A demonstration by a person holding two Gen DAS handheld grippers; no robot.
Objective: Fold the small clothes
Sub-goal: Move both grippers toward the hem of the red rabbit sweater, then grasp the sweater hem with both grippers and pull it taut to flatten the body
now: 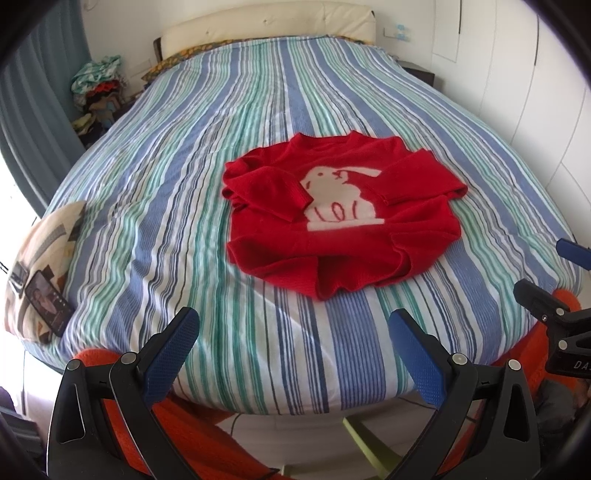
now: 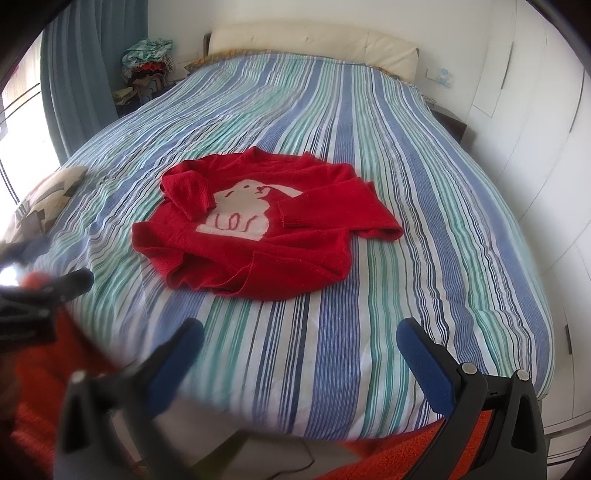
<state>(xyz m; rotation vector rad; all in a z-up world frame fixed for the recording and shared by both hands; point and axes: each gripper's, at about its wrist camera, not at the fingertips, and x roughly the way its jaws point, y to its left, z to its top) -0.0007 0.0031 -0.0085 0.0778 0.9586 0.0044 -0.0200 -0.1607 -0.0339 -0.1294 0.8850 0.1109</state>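
A small red sweater (image 1: 343, 221) with a white rabbit on its front lies flat on the striped bedspread (image 1: 207, 155), both sleeves folded in over the chest. It also shows in the right wrist view (image 2: 266, 225). My left gripper (image 1: 291, 325) is open and empty, held over the near edge of the bed, short of the sweater's hem. My right gripper (image 2: 301, 332) is open and empty too, near the same edge. The right gripper's side shows at the right of the left wrist view (image 1: 554, 306).
A patterned cushion (image 1: 48, 258) with a phone (image 1: 48, 306) on it lies at the bed's left edge. A pile of clothes (image 1: 98, 92) stands at the far left by the blue curtain. White wardrobe doors (image 2: 546, 147) run along the right. A cream headboard (image 1: 273, 22) is at the back.
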